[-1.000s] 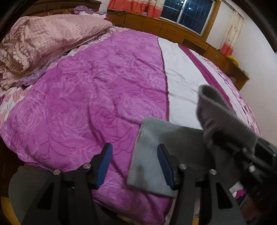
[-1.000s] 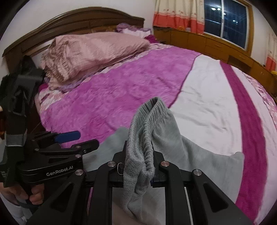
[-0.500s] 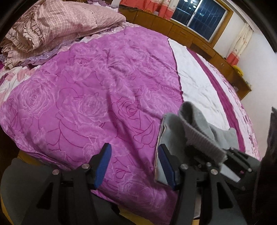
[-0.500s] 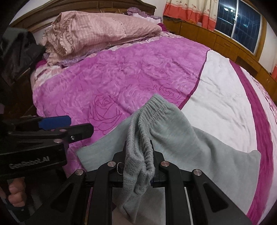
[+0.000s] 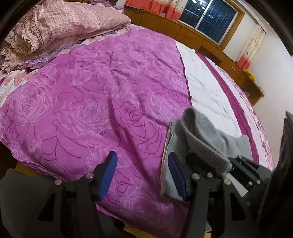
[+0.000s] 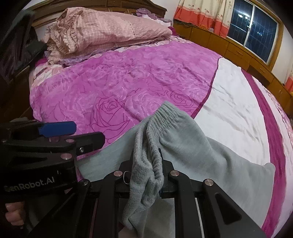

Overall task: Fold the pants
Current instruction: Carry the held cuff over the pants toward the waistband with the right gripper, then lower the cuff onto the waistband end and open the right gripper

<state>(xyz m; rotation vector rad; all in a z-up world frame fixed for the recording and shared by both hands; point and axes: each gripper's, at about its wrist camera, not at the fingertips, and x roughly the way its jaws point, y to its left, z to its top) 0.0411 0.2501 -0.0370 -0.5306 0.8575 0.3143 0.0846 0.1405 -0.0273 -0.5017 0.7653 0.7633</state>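
Grey fleece pants lie on the near part of the bed, partly on the magenta rose blanket and partly on the white sheet. My right gripper is shut on the bunched elastic waistband, which stands up between its fingers. In the left wrist view that waistband and the right gripper are at the lower right. My left gripper hangs open over the blanket with nothing between its blue pads. Its right pad is just above the pants' left edge.
A pink checked quilt is heaped at the wooden headboard. Low wooden cabinets run under the dark window along the far side. The bed's near edge is just under the left gripper. A hand holds the left gripper's handle.
The right gripper has come down with the waistband, so more of the pants lies flat on the bed. The left gripper sank slightly toward the blanket, and the pants' edge now sits by its right pad.
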